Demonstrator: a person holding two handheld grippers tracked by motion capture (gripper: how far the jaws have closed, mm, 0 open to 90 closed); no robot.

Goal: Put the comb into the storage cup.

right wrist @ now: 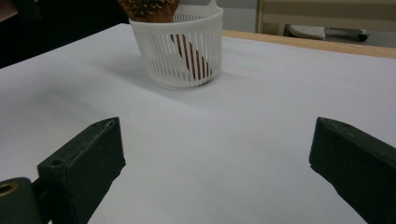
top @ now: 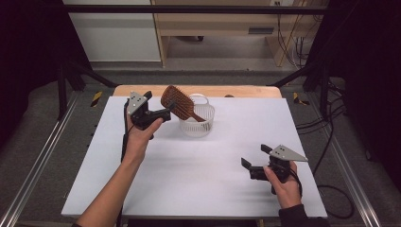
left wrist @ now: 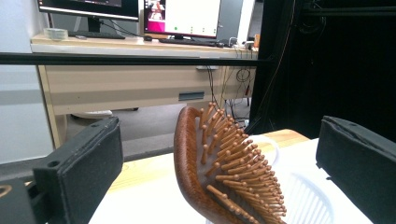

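White table (top: 189,175), basket (top: 197,124), hairbrush (top: 178,102)

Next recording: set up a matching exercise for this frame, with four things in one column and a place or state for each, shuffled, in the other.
Things:
1. brown wooden hairbrush
2. white slotted plastic basket
3. left gripper
4. right gripper

Places or states:
A. open, near the table's front right, nothing between its jaws
B. stands on the white table, toward the far edge
C. leans handle-down in the basket, head above the rim
D. open beside the brush head

Pairs: 1-C, 2-B, 3-D, 4-A
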